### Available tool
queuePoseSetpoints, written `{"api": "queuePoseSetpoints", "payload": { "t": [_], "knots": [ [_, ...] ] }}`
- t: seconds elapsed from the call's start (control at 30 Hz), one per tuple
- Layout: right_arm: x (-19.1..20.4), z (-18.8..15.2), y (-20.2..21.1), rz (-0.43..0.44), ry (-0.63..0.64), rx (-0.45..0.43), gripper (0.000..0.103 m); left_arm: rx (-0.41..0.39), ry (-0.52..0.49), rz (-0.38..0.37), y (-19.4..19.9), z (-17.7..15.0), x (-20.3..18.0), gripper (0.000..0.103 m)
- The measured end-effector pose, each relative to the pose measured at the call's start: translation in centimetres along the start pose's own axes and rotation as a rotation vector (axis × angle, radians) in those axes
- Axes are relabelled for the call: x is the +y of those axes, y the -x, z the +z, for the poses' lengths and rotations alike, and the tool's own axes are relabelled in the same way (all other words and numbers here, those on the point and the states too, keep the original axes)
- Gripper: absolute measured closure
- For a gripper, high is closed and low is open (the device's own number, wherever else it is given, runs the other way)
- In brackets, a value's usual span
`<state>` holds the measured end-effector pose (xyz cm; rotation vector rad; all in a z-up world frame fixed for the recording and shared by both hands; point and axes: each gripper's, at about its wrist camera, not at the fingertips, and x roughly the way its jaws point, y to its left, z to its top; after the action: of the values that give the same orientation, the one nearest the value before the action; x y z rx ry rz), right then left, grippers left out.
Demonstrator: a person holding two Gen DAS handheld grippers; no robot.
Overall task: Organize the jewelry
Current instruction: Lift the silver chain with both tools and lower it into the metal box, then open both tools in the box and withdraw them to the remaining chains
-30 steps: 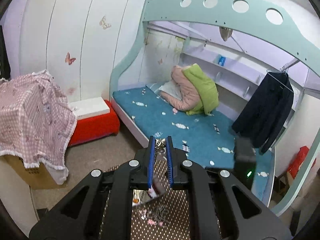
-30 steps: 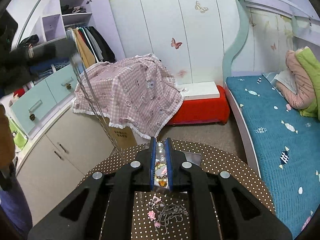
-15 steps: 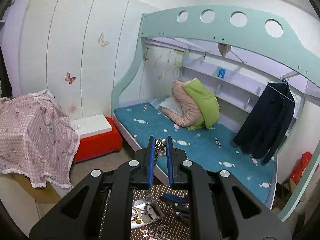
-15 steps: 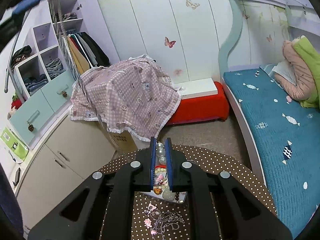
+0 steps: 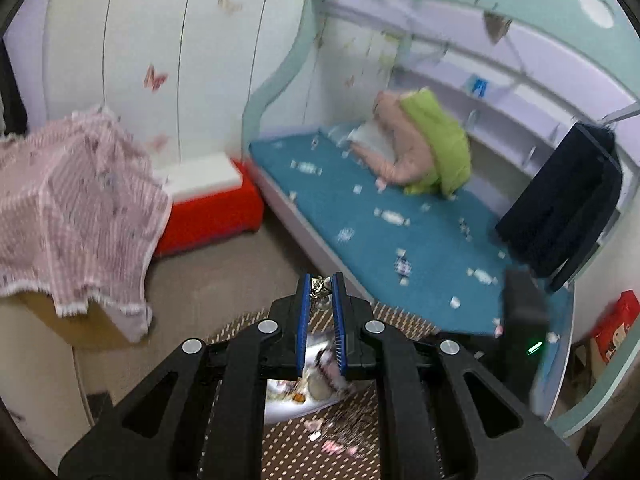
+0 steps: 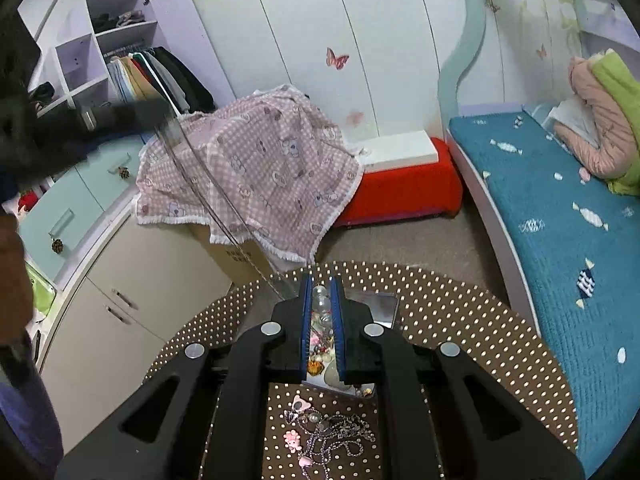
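1. My left hand-held gripper [image 5: 321,285] has its blue pads clamped on the clasp end of a thin silver chain [image 6: 208,200]. In the right wrist view that chain runs taut from the gripper at far left down toward the table [image 6: 460,300]. I judge it is held high so the chain hangs free of the tangle.
2. My right hand-held gripper [image 6: 321,286] is pressed together with nothing pinched between the pads. It hangs just over the mirrored tray [image 6: 380,304], which I read as waiting to steady or sort.
3. The tray sits on the dotted brown table and holds beads and a yellow stone.
4. Nearer me, loose on the table, lies a knot of chains with pink charms [image 6: 320,436], not yet sorted.
5. No brand or writing is legible; the print on the cardboard box [image 6: 236,256] under the pink checked cloth [image 6: 256,168] is too small to read.
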<state>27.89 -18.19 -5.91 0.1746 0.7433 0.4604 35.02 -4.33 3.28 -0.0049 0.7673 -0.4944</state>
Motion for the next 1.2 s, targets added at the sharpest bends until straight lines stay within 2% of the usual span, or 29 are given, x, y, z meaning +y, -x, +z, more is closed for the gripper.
{"api": "queuePoseSetpoints", "payload": {
  "t": [0.3, 0.43, 0.57, 0.63, 0.67, 0.7, 0.93, 1.07, 1.13, 1.2],
  "knots": [
    [-0.5, -1.6, -2.7, 0.0, -0.017, 0.074, 0.095, 0.193, 0.046, 0.018, -8.3, -6.9, 3.1, 0.092],
    [-0.7, -2.3, -3.8, -0.002, -0.025, 0.102, 0.095, 0.236, 0.038, 0.026, -10.2, -8.4, 3.4, 0.091],
    [-0.8, -2.8, -4.5, -0.003, -0.025, 0.123, 0.095, 0.254, 0.032, 0.028, -10.8, -9.1, 3.5, 0.09],
    [-0.8, -3.0, -4.8, -0.003, -0.028, 0.129, 0.095, 0.248, 0.025, 0.04, -10.7, -9.2, 3.2, 0.072],
    [-0.9, -3.1, -4.9, -0.004, -0.029, 0.131, 0.095, 0.24, 0.024, 0.047, -10.6, -9.1, 3.2, 0.058],
    [-0.9, -3.1, -4.9, -0.006, -0.03, 0.132, 0.095, 0.23, 0.023, 0.05, -10.5, -9.1, 3.2, 0.054],
    [-1.1, -3.5, -5.1, -0.008, -0.044, 0.134, 0.094, 0.234, 0.021, 0.053, -10.1, -9.3, 3.2, 0.054],
    [-1.2, -3.3, -4.6, -0.004, -0.06, 0.116, 0.091, 0.231, 0.025, 0.056, -9.6, -9.7, 3.1, 0.053],
    [-1.3, -3.2, -4.2, 0.007, -0.068, 0.111, 0.09, 0.223, 0.024, 0.066, -9.2, -9.8, 3.0, 0.048],
    [-1.3, -3.1, -3.6, 0.001, -0.064, 0.104, 0.084, 0.216, 0.029, 0.068, -8.8, -9.9, 3.0, 0.048]
  ]
}}
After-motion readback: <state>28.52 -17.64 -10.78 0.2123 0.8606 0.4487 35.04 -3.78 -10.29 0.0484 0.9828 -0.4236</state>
